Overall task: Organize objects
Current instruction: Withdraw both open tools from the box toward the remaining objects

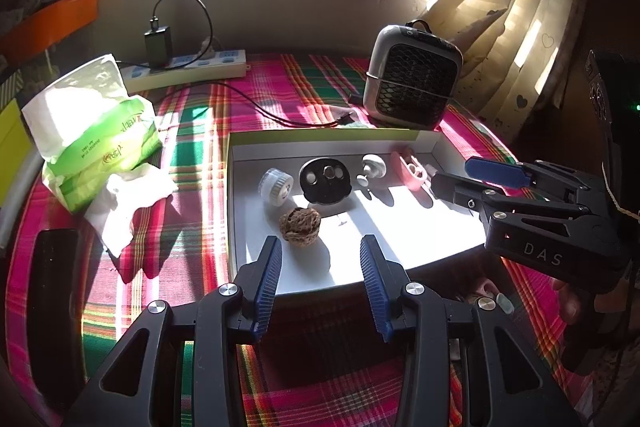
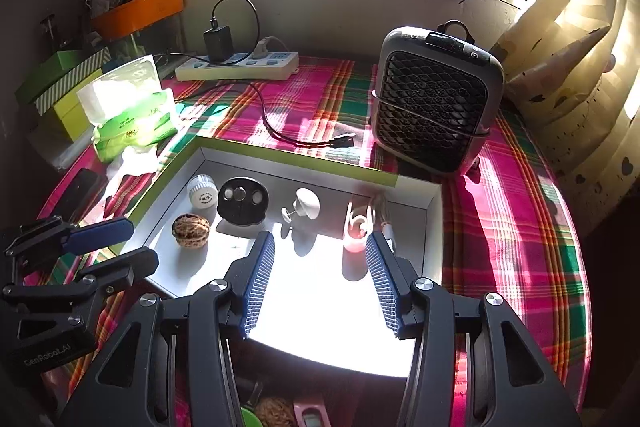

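A white shallow box (image 1: 448, 223) (image 2: 434, 227) with a green rim lies on the plaid cloth. In it are a walnut (image 1: 299, 227) (image 2: 191, 230), a white ribbed cap (image 1: 275, 185) (image 2: 202, 191), a black round disc (image 1: 325, 180) (image 2: 242, 201), a white knob (image 1: 372, 167) (image 2: 305, 206) and a pink clip (image 1: 408, 171) (image 2: 357, 227). My left gripper (image 1: 320, 247) is open and empty, just in front of the walnut. My right gripper (image 2: 320, 247) is open and empty over the box, its right finger beside the pink clip. Each gripper also shows in the other's view, the right gripper (image 1: 460, 175) and the left gripper (image 2: 132, 243).
A grey fan heater (image 1: 412, 79) (image 2: 436, 103) stands behind the box. A tissue pack (image 1: 96, 131) (image 2: 128, 111), a power strip (image 1: 188, 65) (image 2: 240, 65) with charger and a loose black cable (image 2: 304, 141) lie left and back. More small objects (image 2: 276, 411) lie below the right gripper.
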The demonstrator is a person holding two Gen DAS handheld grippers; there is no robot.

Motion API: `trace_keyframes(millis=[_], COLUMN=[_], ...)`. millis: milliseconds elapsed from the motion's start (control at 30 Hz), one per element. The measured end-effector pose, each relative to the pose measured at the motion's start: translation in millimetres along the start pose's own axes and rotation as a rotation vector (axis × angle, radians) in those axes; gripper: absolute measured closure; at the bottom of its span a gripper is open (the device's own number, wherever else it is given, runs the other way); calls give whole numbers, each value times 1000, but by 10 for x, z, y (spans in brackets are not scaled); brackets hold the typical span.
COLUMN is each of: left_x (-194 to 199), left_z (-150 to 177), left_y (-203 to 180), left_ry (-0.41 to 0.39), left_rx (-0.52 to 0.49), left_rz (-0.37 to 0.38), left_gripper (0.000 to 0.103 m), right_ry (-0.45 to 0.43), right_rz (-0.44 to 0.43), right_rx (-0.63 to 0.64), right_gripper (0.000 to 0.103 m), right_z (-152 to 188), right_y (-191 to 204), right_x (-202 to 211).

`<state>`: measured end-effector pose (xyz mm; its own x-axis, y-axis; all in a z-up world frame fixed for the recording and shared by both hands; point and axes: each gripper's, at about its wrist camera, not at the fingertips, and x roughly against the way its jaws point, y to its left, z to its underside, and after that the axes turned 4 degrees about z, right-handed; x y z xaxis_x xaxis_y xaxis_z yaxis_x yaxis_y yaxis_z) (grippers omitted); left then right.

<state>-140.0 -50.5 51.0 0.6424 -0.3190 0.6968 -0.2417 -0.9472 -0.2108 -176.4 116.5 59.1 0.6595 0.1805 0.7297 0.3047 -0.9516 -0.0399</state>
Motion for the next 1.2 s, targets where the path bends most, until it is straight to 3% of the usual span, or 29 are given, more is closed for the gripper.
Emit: trace_keyframes(millis=[733,1200], left_x=[76,-72], left_z=[305,370], left_y=[-308,-437], left_ry=[49,114], left_rx=[-111,-211], left_rz=[120,148], left_gripper=[63,61], right_ry=[-2,39], right_rz=[16,-51], right_rx=[-88,-69], right_gripper=[54,54], right_z=[634,948], right_y=[-274,-327], right_x=[414,461])
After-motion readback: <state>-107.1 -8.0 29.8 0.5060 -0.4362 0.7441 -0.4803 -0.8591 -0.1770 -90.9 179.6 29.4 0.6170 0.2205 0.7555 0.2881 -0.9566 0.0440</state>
